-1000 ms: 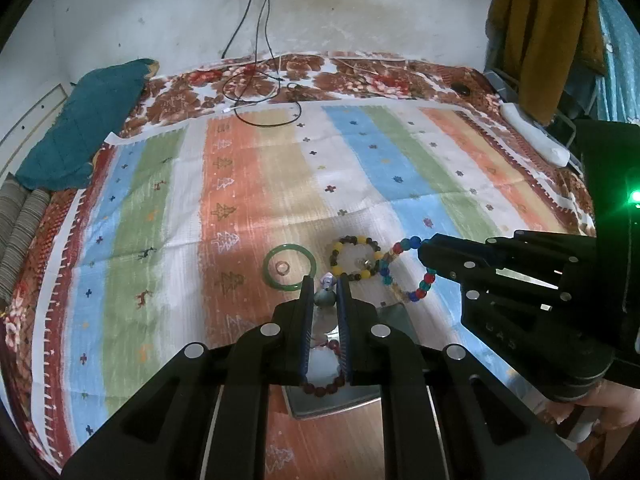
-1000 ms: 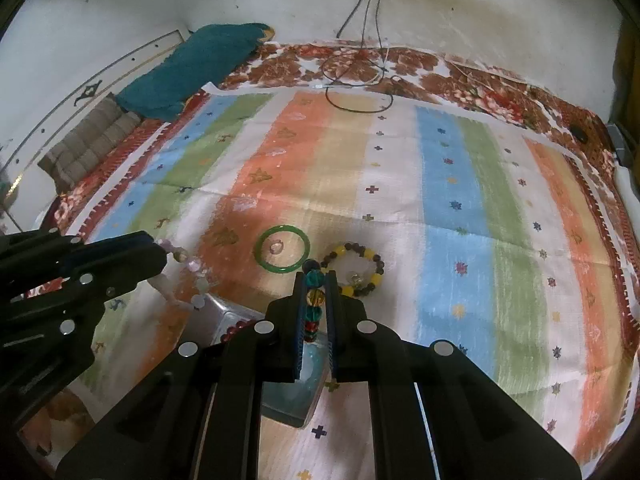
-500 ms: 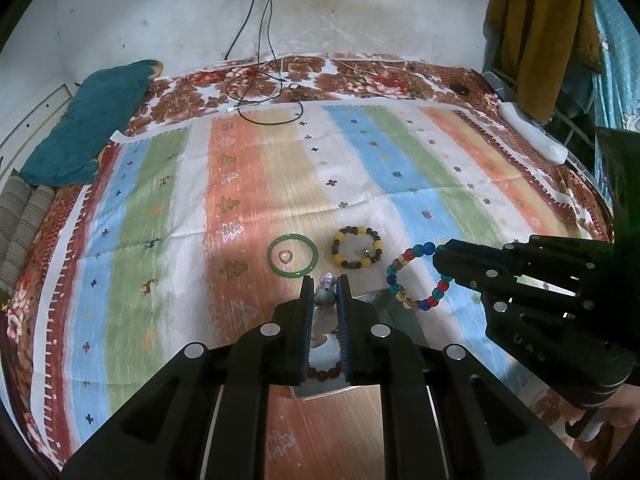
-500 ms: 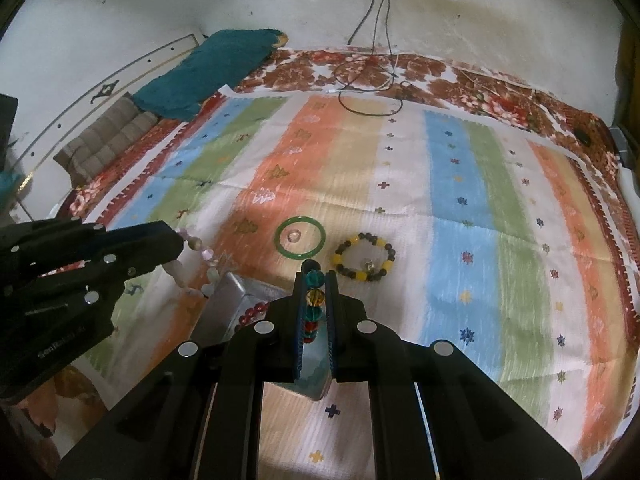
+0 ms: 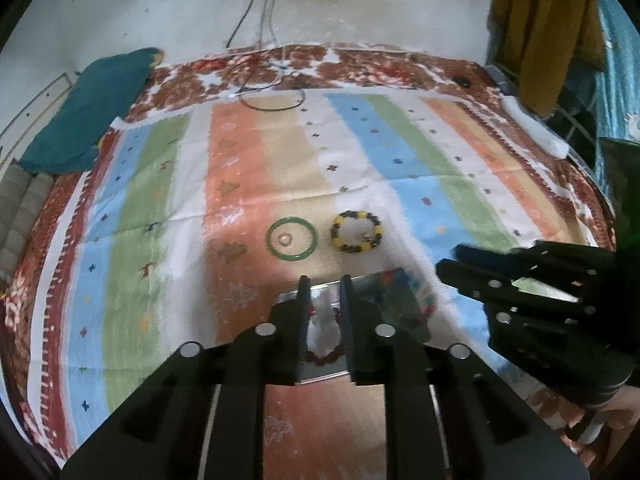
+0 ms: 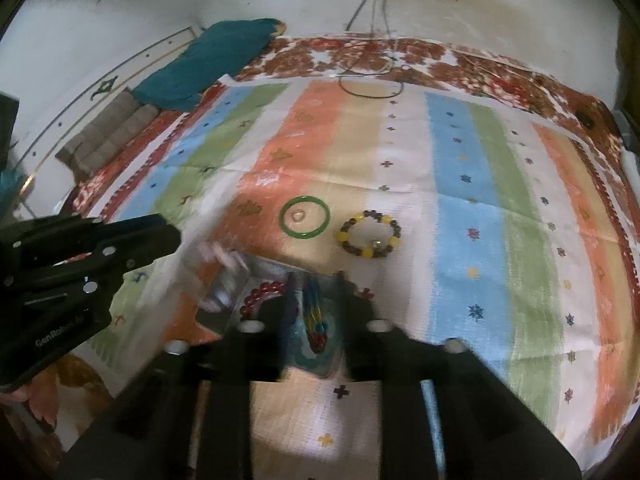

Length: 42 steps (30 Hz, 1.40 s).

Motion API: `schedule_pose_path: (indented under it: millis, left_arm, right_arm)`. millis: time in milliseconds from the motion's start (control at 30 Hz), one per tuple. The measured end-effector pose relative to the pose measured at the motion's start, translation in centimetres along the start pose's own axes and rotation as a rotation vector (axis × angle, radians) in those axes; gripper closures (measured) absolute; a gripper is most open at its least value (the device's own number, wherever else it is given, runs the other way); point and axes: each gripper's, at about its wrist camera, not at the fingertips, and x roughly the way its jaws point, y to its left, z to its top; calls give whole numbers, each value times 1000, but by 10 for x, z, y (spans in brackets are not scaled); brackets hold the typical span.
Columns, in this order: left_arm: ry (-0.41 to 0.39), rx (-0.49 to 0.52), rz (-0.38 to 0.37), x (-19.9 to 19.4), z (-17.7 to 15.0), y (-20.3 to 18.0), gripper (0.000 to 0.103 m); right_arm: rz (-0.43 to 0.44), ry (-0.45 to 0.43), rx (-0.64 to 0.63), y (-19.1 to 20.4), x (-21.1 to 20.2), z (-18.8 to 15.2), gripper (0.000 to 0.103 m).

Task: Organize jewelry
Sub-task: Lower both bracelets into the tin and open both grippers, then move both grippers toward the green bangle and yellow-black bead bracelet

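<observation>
A shiny metal tray lies on the striped cloth below both grippers; a dark red bead bracelet lies in it. My left gripper is open above the tray, and a pale pink bracelet shows blurred in the air below it. My right gripper is open above the tray; a multicoloured bead bracelet is blurred between its fingers. A green bangle with a small ring inside and a yellow-and-brown bracelet lie beyond the tray.
The striped cloth covers a bed with a floral sheet. A teal pillow lies at the far left. Black cables lie at the far edge by the wall. Clothes hang at the right.
Both grippers have opened and moved back over the tray. The pale pink bracelet has left the left gripper and the multicoloured one has left the right; both are blurred, dropping toward the tray.
</observation>
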Motion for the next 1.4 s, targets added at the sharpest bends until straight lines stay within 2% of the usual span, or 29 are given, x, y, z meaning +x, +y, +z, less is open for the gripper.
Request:
schedule_pose_path:
  millis: [100,333,433,600,733,867,933,1400]
  left_arm:
    - [2,-18,20,1,1,6,82]
    - [12,-56,39,7,5,17,62]
    - [29,-71,50,15,8,24,60]
    - [46,-83,60,27,14,30,50]
    - [74,-91,80,43,21,36,43]
    - [109,-104,116,63,29,44,41]
    - [118,-102,120,70,32,47,38]
    - [190,-97,152,123,52,60,36]
  right_arm:
    - [-22,3,19,-7,1,1,70]
    - [-49,35,44,-17,10,3,68]
    - [-71,35,53,-21,13,7,67]
    - [-102,66,38,-24,26,15,61]
    - [-130,89,39,-31,38,22,52]
    - [-147,123,45,-37,54,27,48]
    - [-159,136,34,-38,61,30,43]
    - [-180,235,32,-53,111,43,37]
